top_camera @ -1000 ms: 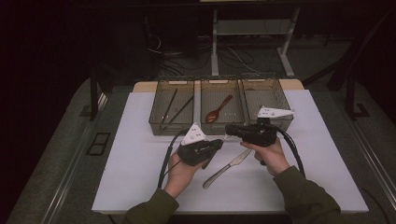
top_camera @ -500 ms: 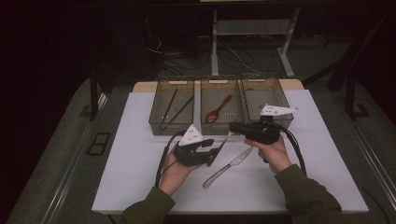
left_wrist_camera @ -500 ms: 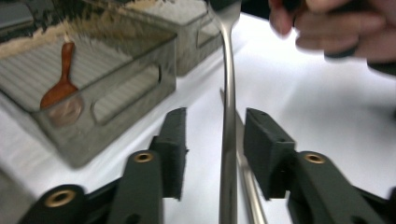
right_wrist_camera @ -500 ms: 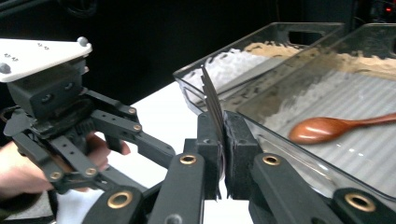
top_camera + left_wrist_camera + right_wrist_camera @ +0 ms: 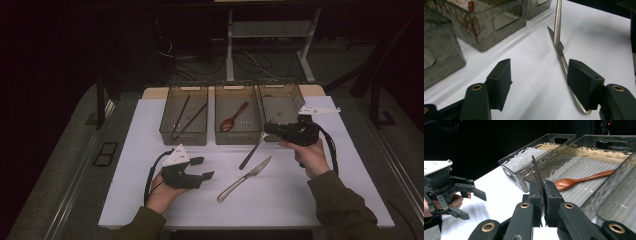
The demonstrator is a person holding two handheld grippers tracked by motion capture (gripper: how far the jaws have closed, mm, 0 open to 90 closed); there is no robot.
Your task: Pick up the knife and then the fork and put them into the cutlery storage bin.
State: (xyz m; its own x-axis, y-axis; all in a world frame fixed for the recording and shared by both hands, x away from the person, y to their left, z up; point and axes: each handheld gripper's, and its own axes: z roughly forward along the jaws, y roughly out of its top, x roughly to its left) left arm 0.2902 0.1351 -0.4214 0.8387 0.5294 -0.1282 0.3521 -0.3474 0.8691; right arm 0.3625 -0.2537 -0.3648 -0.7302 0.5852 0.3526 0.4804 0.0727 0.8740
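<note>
My right gripper [image 5: 268,128] is shut on the tine end of a metal fork [image 5: 252,150], which hangs slanted down toward the white table with its handle end low. In the right gripper view the tines [image 5: 537,173] stick up above the closed right gripper [image 5: 543,187]. A table knife [image 5: 245,177] lies flat on the table between the two hands. My left gripper [image 5: 204,168] is open and low at the front left, holding nothing. In the left gripper view the left gripper [image 5: 539,75] has wide jaws, the knife [image 5: 561,53] lies by the right jaw and the fork handle [image 5: 557,20] stands beyond.
Three clear trays stand in a row at the back of the white table [image 5: 320,200]. The left tray [image 5: 184,136] holds dark chopsticks [image 5: 189,117], the middle tray [image 5: 238,138] a wooden spoon [image 5: 234,118], and the right tray [image 5: 283,88] sits behind my right gripper.
My right gripper has risen and moved right and back with the fork, lifting it off the table. My left gripper has drawn back toward the front left.
</note>
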